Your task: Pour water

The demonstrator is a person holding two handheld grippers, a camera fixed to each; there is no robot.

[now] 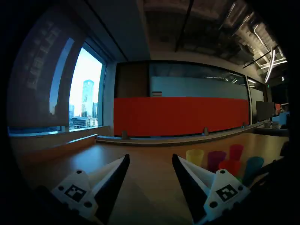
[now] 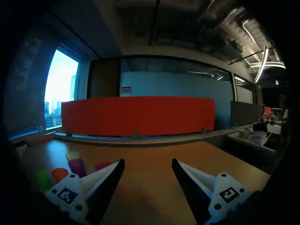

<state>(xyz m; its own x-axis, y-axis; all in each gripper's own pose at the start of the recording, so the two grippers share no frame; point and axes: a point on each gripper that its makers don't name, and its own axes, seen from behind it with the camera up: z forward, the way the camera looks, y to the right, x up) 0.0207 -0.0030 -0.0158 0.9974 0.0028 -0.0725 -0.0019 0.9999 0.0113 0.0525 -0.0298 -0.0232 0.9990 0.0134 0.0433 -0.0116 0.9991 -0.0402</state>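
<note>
While both pairs of tongs hang low over the wooden worktop (image 1: 150, 187), neither grips anything: the left tongs (image 1: 150, 157) stand with jaws apart over bare wood, and the right tongs (image 2: 148, 162) stand apart likewise. Open worktop runs ahead of each pair to the far edge, where a red partition (image 1: 180, 116) closes it off. A window (image 1: 87, 93) bounds the side to the left. In the left gripper view a cluster of coloured cups (image 1: 221, 161) stands on the worktop to the right of the tongs, its lower cups cut off behind the right finger. In the right gripper view the cluster sits at left, the green cup (image 2: 43, 179) nearest the view's dark edge and a pink cup (image 2: 102, 165) partly hidden by the left finger. Cup contents cannot be made out in the dim light.
</note>
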